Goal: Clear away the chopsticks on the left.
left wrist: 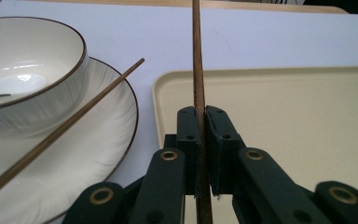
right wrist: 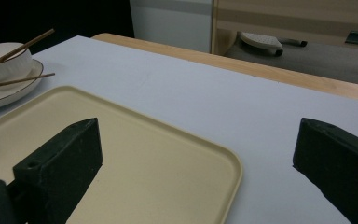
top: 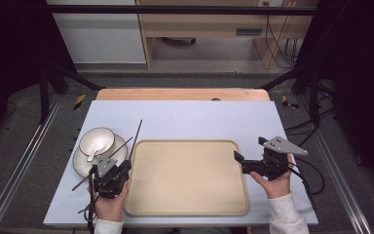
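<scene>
White sheeting covers the desk [top: 185, 117], with a wooden strip showing along its far edge. Centre, toward the near edge: a beige tray [top: 187, 178], bare, rigid plastic by the look, raised rim. Beside the tray's left edge stands a ribbed white plate [top: 85, 163] carrying a dark-rimmed bowl [top: 97, 140] with a white spoon [top: 93, 151] in it; ceramic, so heavy for its size and breakable. One wooden chopstick [left wrist: 70, 123] lies aslant across the plate. The other chopstick [left wrist: 197, 60] is the piece in hand: left gripper [left wrist: 200, 140] has its jaws closed on it low on the shaft, the stick running forward along the tray's left edge. Judged light, stiff, thin, smooth-lacquered; likely to pivot or slide in a flat-pad pinch, so a grip nearer mid-length would balance it better. Right gripper [right wrist: 196, 154] hovers at the tray's right edge, jaws wide apart, nothing between them.
</scene>
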